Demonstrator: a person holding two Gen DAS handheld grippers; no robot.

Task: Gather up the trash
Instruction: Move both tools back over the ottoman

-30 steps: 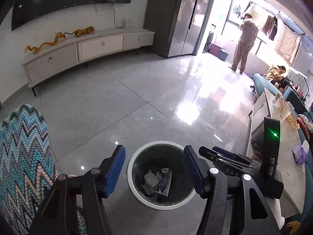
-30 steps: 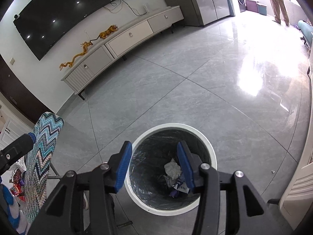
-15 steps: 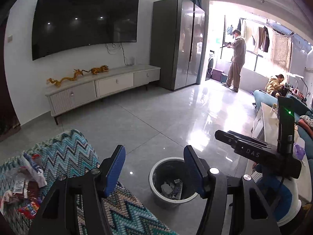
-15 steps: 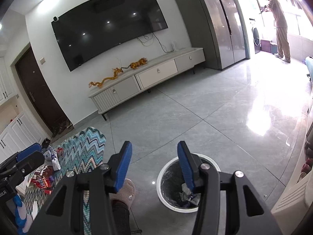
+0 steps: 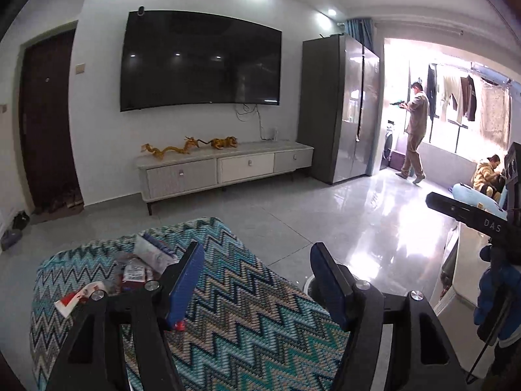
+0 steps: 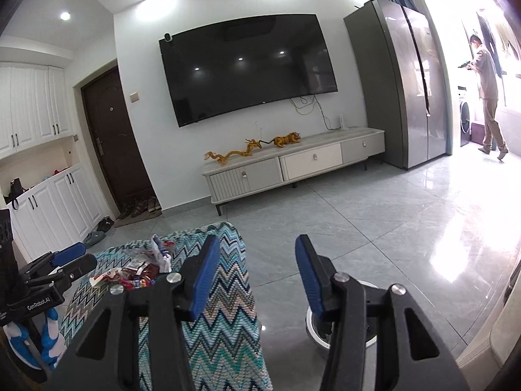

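Both grippers hang empty, jaws apart: left gripper (image 5: pixel 257 280), right gripper (image 6: pixel 254 273). The crinkly pile of red and white plastic wrappers (image 5: pixel 136 267) sits by the far left corner of the zigzag-woven teal bench (image 5: pixel 247 319). It looks featherlight, floppy and slick (pinch a bunched fold, not a flat face). The white-rimmed round bin (image 6: pixel 314 324) waits on the glossy tile just beside.
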